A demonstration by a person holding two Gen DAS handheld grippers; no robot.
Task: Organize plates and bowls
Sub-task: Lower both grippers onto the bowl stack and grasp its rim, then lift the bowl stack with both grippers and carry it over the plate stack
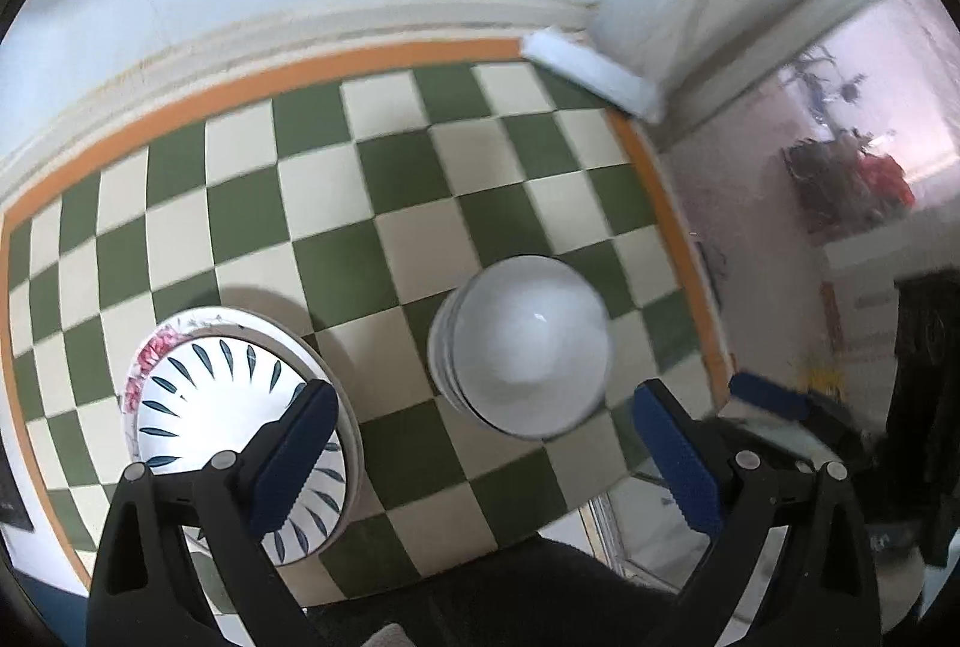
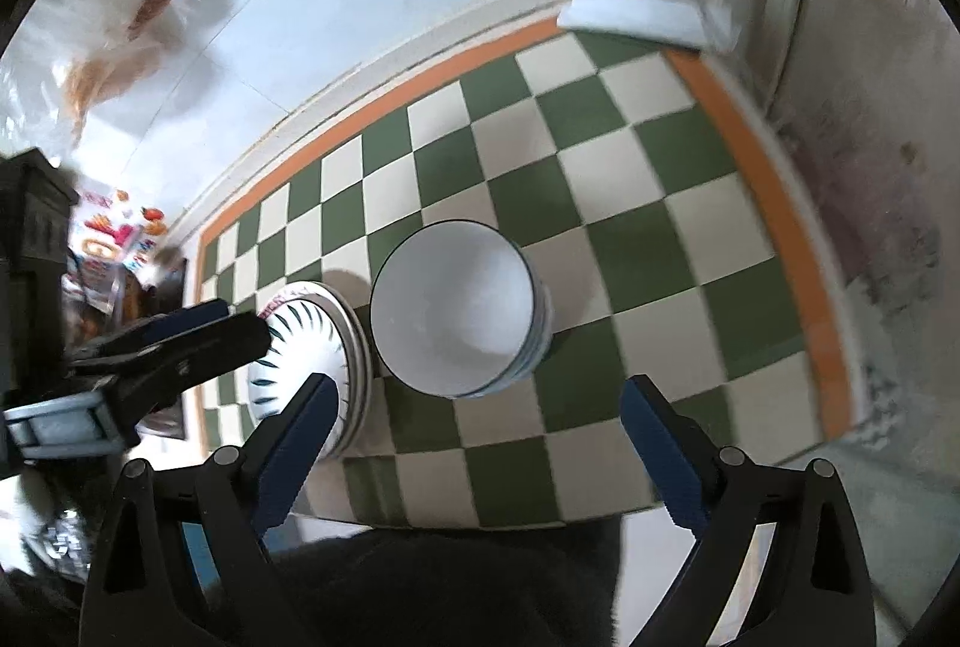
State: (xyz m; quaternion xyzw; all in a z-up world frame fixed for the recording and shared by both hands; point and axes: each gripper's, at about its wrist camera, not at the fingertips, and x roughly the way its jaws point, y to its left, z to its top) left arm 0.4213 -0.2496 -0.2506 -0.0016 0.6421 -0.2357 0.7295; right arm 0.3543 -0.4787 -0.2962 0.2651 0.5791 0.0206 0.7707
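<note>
A stack of plates (image 1: 240,407) lies on the checkered table, topped by a white plate with blue leaf marks; a pink-flowered rim shows beneath. It also shows in the right wrist view (image 2: 312,353). To its right stands a stack of white bowls (image 1: 522,347), seen in the right wrist view (image 2: 456,311) with a dark rim. My left gripper (image 1: 480,419) is open and empty, held above the table near the bowls. My right gripper (image 2: 477,407) is open and empty, just in front of the bowls. The left gripper's fingers (image 2: 180,335) show at the left, over the plates.
The green-and-cream checkered table (image 1: 420,179) has an orange border and stands against a pale wall. A white folded cloth (image 1: 594,71) lies at the far right corner. Cluttered shelves (image 1: 852,179) stand beyond the table's right edge.
</note>
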